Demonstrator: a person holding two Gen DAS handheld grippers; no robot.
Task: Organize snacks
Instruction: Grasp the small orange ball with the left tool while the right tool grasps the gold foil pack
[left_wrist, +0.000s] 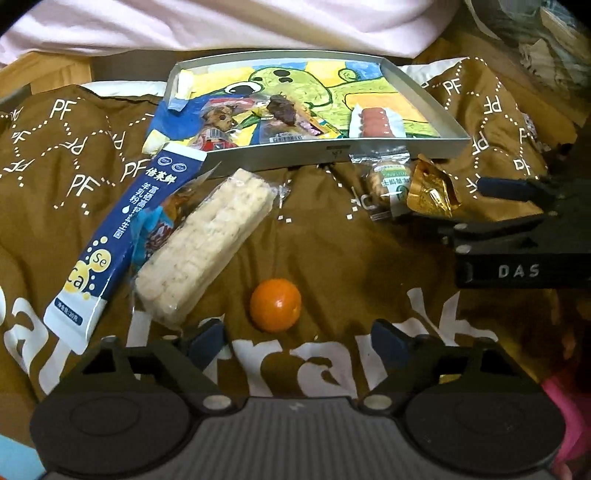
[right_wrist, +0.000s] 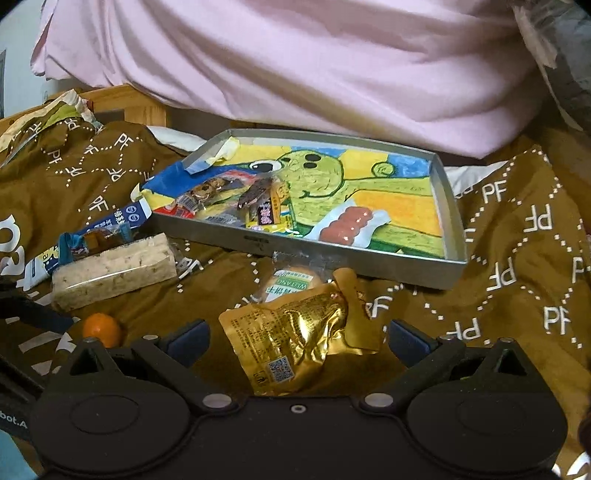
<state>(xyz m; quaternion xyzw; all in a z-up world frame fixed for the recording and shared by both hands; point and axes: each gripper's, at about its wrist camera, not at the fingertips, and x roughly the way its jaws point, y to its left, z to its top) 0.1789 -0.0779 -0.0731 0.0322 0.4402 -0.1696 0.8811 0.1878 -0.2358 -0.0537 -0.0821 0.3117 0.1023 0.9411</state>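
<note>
A shallow grey tray (left_wrist: 373, 154) (right_wrist: 452, 236) with a green cartoon drawing lies on a brown cloth and holds a sausage pack (left_wrist: 375, 121) (right_wrist: 345, 223) and some dark wrapped snacks (left_wrist: 280, 110) (right_wrist: 258, 201). In front of it lie a pale rice bar (left_wrist: 207, 242) (right_wrist: 114, 273), a blue sachet (left_wrist: 122, 240), a small orange (left_wrist: 275, 304) (right_wrist: 101, 329), a green-labelled biscuit pack (left_wrist: 388, 181) (right_wrist: 291, 280) and a gold pouch (left_wrist: 432, 190) (right_wrist: 291, 341). My left gripper (left_wrist: 297, 338) is open just behind the orange. My right gripper (right_wrist: 297, 338) is open, its fingers on either side of the gold pouch.
The brown cloth (left_wrist: 55, 155) (right_wrist: 517, 258) with white "PF" print covers the surface in folds. Pink bedding (right_wrist: 295, 55) rises behind the tray. A wooden edge (right_wrist: 125, 99) shows at the back left. The right gripper's dark body (left_wrist: 517, 236) enters the left wrist view at right.
</note>
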